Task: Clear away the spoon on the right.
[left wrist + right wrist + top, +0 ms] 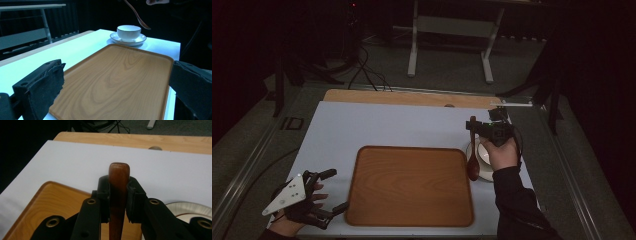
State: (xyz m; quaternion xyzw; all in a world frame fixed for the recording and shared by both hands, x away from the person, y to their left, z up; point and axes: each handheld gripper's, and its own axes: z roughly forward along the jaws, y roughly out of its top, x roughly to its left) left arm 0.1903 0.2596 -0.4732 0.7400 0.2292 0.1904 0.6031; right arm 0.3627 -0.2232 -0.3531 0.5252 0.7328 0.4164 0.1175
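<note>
We clamped right tongs (117,195) on spoon (473,162) handle, bowl end hanging below over saucer (484,175) edge for clearance. Left tongs (331,192) gaped empty beside tray (409,185), ready to steady it.

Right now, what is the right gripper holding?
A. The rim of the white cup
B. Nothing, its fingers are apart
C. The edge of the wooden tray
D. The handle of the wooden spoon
D: in the right gripper view the right gripper has its fingers pressed on either side of the wooden spoon handle, whose bowl hangs beside the white cup.
</note>
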